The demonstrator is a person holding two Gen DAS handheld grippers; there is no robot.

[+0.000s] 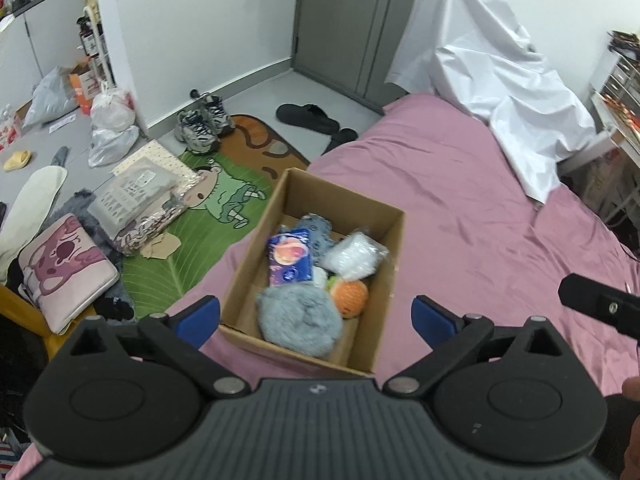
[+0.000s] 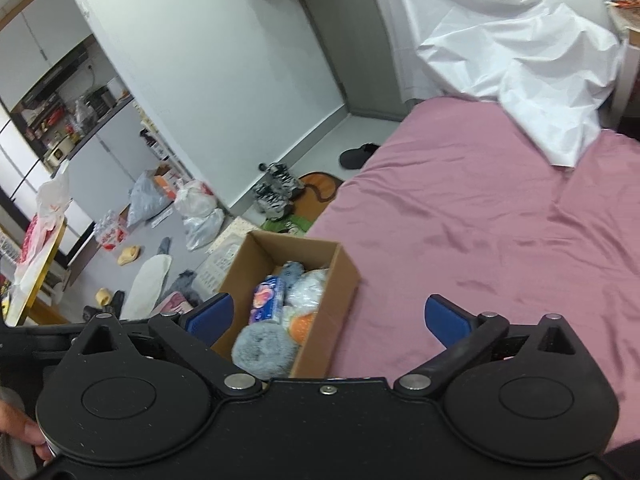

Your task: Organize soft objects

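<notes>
Lived-in home bedroom: bed under a wrinkled pink sheet (image 1: 460, 216), grey-white sneakers (image 1: 204, 124) and black slippers (image 1: 308, 118) on the floor, green cartoon rug (image 1: 208, 232), kitchen counter (image 2: 72, 120) beyond.

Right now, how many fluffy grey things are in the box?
2. One grey puff at the near end of the box, one bluish-grey plush at the far end. Others may be buried.
</notes>
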